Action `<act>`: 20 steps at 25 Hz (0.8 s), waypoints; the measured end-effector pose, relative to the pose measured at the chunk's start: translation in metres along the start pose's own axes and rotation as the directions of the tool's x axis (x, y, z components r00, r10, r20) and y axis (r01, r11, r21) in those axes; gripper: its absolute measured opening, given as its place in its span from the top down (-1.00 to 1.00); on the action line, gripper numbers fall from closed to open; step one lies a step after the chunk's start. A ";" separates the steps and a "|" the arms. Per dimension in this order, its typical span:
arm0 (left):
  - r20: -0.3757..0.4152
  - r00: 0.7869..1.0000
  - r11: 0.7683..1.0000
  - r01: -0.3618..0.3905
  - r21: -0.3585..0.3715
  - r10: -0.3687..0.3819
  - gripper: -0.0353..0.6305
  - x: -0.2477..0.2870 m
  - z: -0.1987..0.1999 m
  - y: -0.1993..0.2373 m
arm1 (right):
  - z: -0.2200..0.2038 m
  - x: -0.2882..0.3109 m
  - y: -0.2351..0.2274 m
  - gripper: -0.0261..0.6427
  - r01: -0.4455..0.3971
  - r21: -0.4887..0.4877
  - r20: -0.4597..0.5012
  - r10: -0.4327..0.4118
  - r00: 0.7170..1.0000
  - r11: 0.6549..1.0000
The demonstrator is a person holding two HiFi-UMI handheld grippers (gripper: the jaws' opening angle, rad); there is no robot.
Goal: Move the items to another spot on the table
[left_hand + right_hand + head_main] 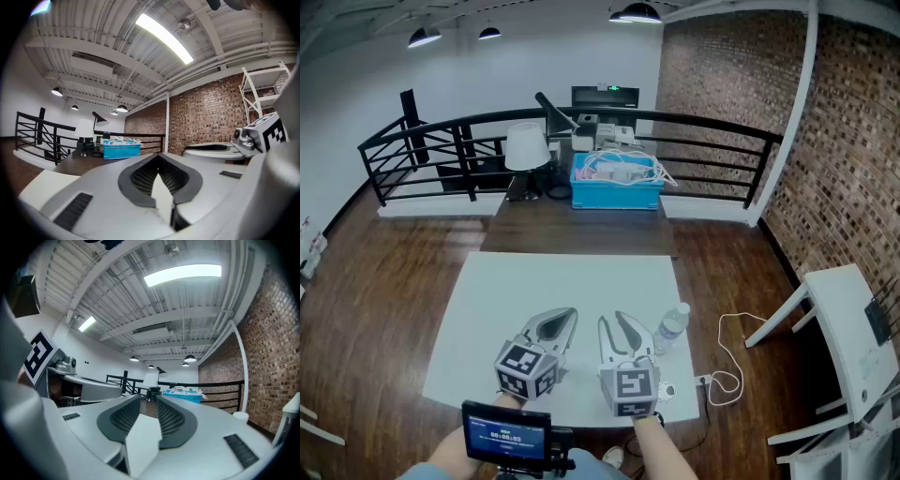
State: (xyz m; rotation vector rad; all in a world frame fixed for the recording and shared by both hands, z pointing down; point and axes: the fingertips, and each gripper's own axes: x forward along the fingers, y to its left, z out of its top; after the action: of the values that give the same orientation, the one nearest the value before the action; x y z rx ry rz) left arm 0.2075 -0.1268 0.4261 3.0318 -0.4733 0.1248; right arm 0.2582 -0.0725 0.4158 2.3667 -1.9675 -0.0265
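Working over the pale grey rectangular table [546, 286], I am holding both tools level above its near edge. My left gripper [566, 318] is sitting with its jaws pressed together and nothing in them. My right gripper [612, 322] is holding its jaws a little apart, also empty, with only the far dark wooden desk [581, 230] showing through the gap. The task's thing, a clear plastic water bottle with a white cap [672, 326], is standing just beside the right gripper, on its right and near the table's right edge. Risks as I am judging them: the gap is looking narrower than the bottle, so going in like this I would be shoving it rather than taking it. An upright bottle is prone to tipping, and once rolling it could be heading off that edge toward the white cable lying on the floor [727, 375]. The jaws are also pointing past it, so a careless sideways swing is likely to be clipping it.
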 end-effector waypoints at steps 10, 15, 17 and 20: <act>0.003 0.995 0.995 0.096 0.002 -0.096 0.86 0.049 -0.009 -0.067 | -0.042 -0.044 -0.094 0.29 0.185 -0.015 -0.041 -0.185 0.982 0.983; -0.020 0.990 0.990 0.142 -0.004 -0.142 0.86 0.069 -0.023 -0.106 | -0.058 -0.056 -0.128 0.07 0.235 -0.001 -0.065 -0.234 0.970 0.972; -0.029 0.989 0.990 0.142 -0.003 -0.142 0.86 0.076 -0.023 -0.114 | -0.065 -0.055 -0.140 -0.02 0.242 0.015 -0.080 -0.240 0.967 0.970; -0.042 0.991 0.992 0.123 -0.004 -0.123 0.86 0.084 -0.030 -0.117 | -0.080 -0.048 -0.154 -0.08 0.234 0.041 -0.106 -0.229 0.968 0.971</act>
State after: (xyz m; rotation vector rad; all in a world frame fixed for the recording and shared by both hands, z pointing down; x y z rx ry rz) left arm 0.3211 -0.0382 0.4569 3.0401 -0.2817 0.1808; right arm 0.4044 0.0056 0.4849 2.5643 -1.6596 0.1324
